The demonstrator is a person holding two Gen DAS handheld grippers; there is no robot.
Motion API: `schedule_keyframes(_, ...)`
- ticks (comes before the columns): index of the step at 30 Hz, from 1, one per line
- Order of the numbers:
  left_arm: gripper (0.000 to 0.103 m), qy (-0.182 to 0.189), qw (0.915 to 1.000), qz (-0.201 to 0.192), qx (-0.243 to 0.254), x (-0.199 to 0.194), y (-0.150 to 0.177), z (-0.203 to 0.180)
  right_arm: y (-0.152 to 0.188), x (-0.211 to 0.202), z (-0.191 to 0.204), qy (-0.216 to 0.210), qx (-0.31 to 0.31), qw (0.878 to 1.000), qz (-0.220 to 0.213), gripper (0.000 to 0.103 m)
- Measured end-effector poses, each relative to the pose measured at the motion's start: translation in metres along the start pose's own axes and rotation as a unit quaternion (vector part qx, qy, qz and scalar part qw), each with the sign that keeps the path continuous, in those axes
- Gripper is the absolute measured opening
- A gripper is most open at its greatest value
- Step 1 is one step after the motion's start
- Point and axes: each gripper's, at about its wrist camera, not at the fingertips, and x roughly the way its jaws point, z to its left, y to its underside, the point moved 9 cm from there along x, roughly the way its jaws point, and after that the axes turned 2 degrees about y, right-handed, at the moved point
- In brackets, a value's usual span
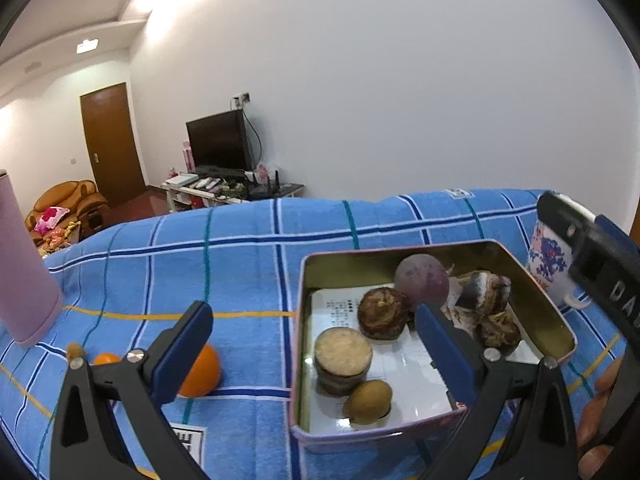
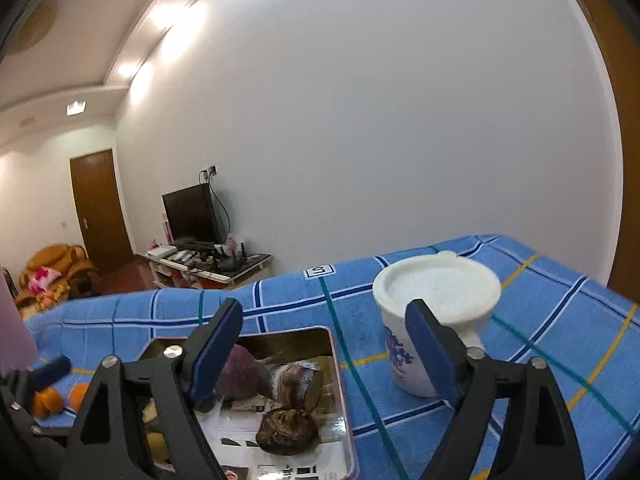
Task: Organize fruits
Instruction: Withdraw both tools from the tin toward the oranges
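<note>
Left gripper (image 1: 316, 344): jaws spread wide and released, nothing between the blue pads; one finger over the cloth, the other over the tin.
Right gripper (image 2: 326, 346): jaws apart and released, nothing gripped; left finger over the tin's far corner, right finger in front of the mug.
Tin box (image 1: 558, 320): open rectangular metal tin, pink outside and gold inside, resting on the cloth; printed paper lines its floor.
Tin contents: purple round fruit (image 1: 421, 283) at the far wall; brown wrinkled fruit (image 1: 383, 313) just in front of it; small yellow-brown fruit (image 1: 368, 401) near the front wall; flat-topped cylindrical piece (image 1: 343, 360) just behind that one; a cluster of dark brown wrinkled items (image 1: 490, 300) at the right side.
Oranges (image 1: 202, 372): two on the cloth, left of the tin and outside it; the nearer one partly hidden by the left finger.
Mug (image 2: 430, 316): white with blue pattern and white lid, upright, right of the tin.
Pink cylinder (image 1: 24, 276): standing at the left edge of the cloth.
Cloth (image 1: 240, 256): blue plaid, covering the work surface.
Hand (image 1: 600, 416): fingers visible at lower right of the left wrist view, on the other gripper.
</note>
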Motion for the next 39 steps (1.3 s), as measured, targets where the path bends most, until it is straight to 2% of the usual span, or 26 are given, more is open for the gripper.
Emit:
schedule_keyframes(5,0.103,-0.019,0.9997,-0.009,0.008,-0.009,0.003,0.011,0.006,-0.004,0.017,-0.013,-0.036,0.999,0.010,0.086)
schedule_keyframes(9,0.103,-0.030,0.9994,-0.008,0.011,-0.013,0.007,0.023,0.005,-0.013,0.025,-0.011,-0.056,0.998,-0.007,0.086)
schedule_keyframes(17,0.103,-0.051,0.9978,-0.015,0.040,-0.030,0.016,0.047,0.003,-0.025,0.019,-0.008,-0.029,0.999,-0.022,0.086)
schedule_keyframes(23,0.103,-0.053,0.9974,-0.016,0.046,-0.041,0.022,0.062,0.012,-0.027,0.022,-0.019,-0.004,1.000,-0.001,0.086)
schedule_keyframes(28,0.103,-0.049,0.9978,-0.009,0.044,-0.045,0.027,0.075,0.017,-0.037,0.036,-0.014,-0.024,1.000,-0.001,0.086)
schedule_keyframes(39,0.103,-0.056,0.9979,-0.010,0.031,-0.050,0.032,0.108,0.034,-0.050,0.085,-0.047,-0.039,0.998,0.024,0.086)
